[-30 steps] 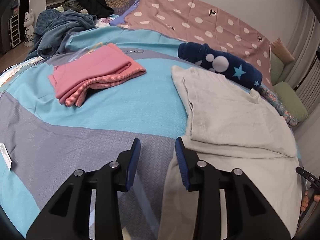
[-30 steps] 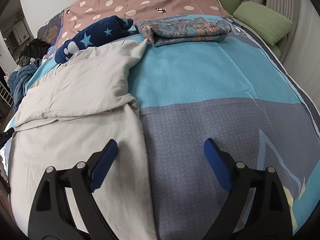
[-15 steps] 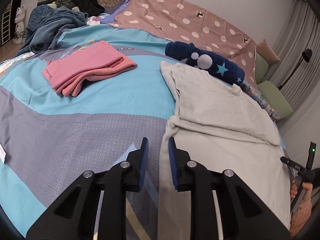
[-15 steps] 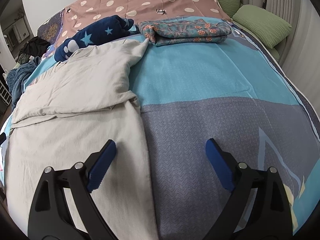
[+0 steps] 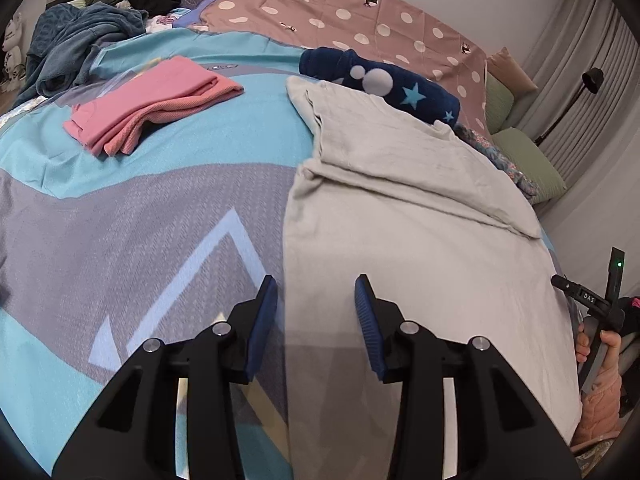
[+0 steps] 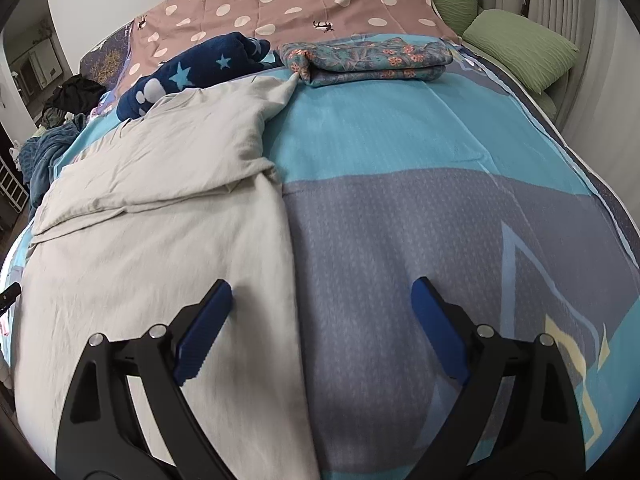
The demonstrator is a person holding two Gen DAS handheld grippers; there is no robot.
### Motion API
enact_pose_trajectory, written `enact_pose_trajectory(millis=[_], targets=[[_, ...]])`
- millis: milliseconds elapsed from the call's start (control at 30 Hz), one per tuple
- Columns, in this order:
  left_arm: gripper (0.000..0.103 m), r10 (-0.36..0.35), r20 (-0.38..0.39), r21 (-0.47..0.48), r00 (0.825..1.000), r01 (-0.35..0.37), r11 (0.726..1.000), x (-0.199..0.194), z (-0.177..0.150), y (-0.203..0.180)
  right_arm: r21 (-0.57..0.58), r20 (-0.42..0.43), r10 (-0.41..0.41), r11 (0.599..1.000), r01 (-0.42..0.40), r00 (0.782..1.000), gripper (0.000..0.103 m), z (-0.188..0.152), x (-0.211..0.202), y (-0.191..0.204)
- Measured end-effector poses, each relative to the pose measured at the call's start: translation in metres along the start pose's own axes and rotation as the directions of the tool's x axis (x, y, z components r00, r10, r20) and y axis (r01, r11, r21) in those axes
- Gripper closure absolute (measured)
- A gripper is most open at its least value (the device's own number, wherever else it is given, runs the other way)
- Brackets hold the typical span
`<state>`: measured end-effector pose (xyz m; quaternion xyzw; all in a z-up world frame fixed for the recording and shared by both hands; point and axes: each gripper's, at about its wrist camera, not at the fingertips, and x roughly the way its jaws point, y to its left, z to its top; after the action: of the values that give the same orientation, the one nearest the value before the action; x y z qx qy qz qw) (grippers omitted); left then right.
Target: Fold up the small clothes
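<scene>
The beige garment (image 5: 400,216) is lying spread on the bed (image 5: 140,208), its upper part folded down over itself, its top corner reaching the folded floral cloth (image 6: 372,60). You are holding your left gripper (image 5: 316,308) over the garment's left edge; its jaws are opening, one pad above the bedcover, the other above the fabric, neither pressing on it. You are keeping your right gripper (image 6: 320,312) over the garment's right edge, jaws wide apart, the cloth edge lying between them ungripped. Beyond the garment, a navy star-patterned roll (image 5: 380,84) is lying just beside it. A folded pink garment (image 5: 148,104) is sitting well apart to the left, near a heap of dark blue clothes (image 5: 76,44).
</scene>
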<state>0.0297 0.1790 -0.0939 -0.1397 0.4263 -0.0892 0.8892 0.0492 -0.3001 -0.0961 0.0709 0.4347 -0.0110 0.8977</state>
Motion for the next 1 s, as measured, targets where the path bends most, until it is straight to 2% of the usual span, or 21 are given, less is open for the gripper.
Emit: enact_pose_trajectory(millis=[333,500,567,667,733,800,867,1000], targets=[[0.061,-0.006,0.014,0.031,1.0,0.006,1.0,-0.024,-0.031,-0.005,0.002,0.018,0.053,0.999,-0.053,0.998,0.01,-0.025,-0.022,-0.008],[0.061,0.047,0.037,0.031,0.998,-0.048,0.998,-0.027,-0.009,-0.001,0.028,-0.007,0.095,0.995,-0.095,0.995,0.012,-0.013,-0.026,-0.015],[0.061,0.043,0.049,-0.012,0.998,-0.042,0.999,-0.024,0.006,0.007,0.038,0.0,0.095,0.995,-0.095,0.995,0.012,-0.002,-0.026,-0.018],[0.061,0.024,0.016,-0.047,1.0,-0.023,0.999,-0.014,0.015,0.01,0.087,-0.001,0.104,0.991,-0.103,0.995,0.012,0.012,-0.023,-0.023],[0.06,0.035,-0.014,-0.002,0.999,-0.035,0.999,-0.01,0.007,0.004,0.095,-0.02,0.142,0.986,-0.14,0.99,0.012,0.011,-0.022,-0.024],[0.06,0.039,-0.041,0.047,0.998,-0.037,0.998,-0.01,-0.009,0.001,0.07,-0.037,0.134,0.989,-0.131,0.99,0.012,0.002,-0.022,-0.024],[0.06,0.029,-0.026,0.07,0.999,-0.027,0.997,-0.02,-0.024,-0.002,0.06,-0.054,0.143,0.988,-0.14,0.988,0.016,-0.013,-0.027,-0.028],[0.06,-0.013,-0.03,0.027,0.999,0.014,1.0,-0.044,-0.053,0.001,0.053,-0.068,0.232,0.972,-0.228,0.97,0.041,-0.049,-0.054,-0.036]])
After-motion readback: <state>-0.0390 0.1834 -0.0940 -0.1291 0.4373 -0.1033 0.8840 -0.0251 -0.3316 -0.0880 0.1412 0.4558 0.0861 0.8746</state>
